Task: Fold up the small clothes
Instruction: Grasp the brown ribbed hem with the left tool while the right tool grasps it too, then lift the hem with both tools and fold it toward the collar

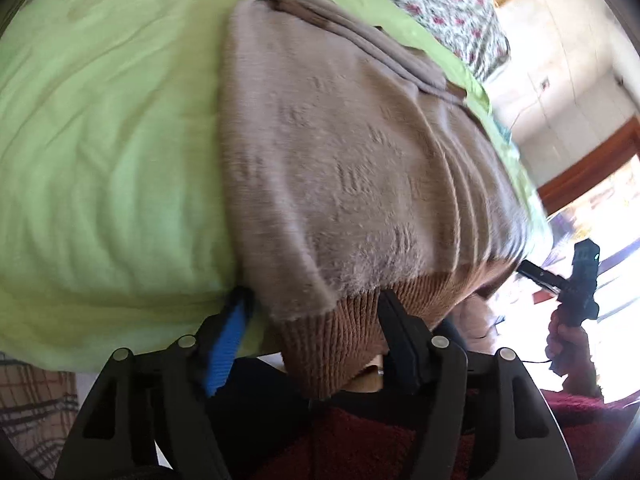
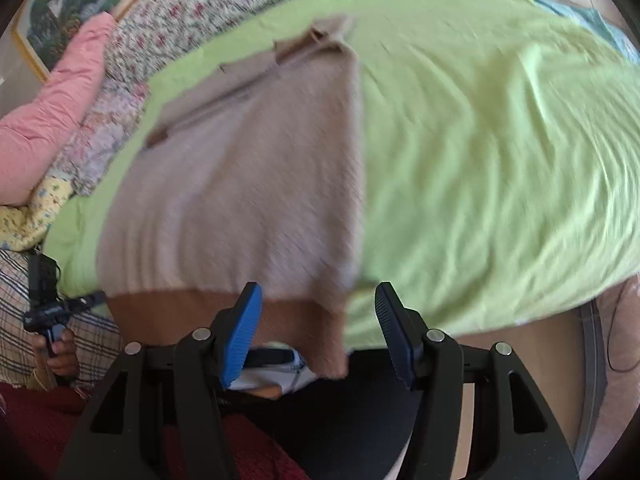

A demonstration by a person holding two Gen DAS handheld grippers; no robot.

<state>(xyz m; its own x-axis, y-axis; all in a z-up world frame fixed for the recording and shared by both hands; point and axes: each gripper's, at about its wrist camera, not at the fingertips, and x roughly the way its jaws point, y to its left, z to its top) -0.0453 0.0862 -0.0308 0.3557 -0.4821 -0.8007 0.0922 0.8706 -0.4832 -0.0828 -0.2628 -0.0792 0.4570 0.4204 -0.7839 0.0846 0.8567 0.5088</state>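
A beige fuzzy sweater (image 1: pixel 352 152) with a brown ribbed hem (image 1: pixel 340 340) lies on a light green sheet (image 1: pixel 104 152); its hem hangs over the near edge. My left gripper (image 1: pixel 316 304) is open, its fingers on either side of the hem's left corner. In the right wrist view the sweater (image 2: pixel 240 184) lies left of centre, with the brown hem (image 2: pixel 180 316) at the near edge. My right gripper (image 2: pixel 318 300) is open and straddles the hem's right corner. The other hand-held gripper shows at the edge of each view (image 1: pixel 576 280) (image 2: pixel 48 304).
A floral quilt (image 2: pixel 200 4) and a pink pillow (image 2: pixel 52 120) lie beyond the sheet on the left. A framed picture (image 2: pixel 60 8) hangs behind. A plaid cloth (image 2: pixel 20 320) lies near the left edge. A wooden door frame (image 1: pixel 592 164) stands at right.
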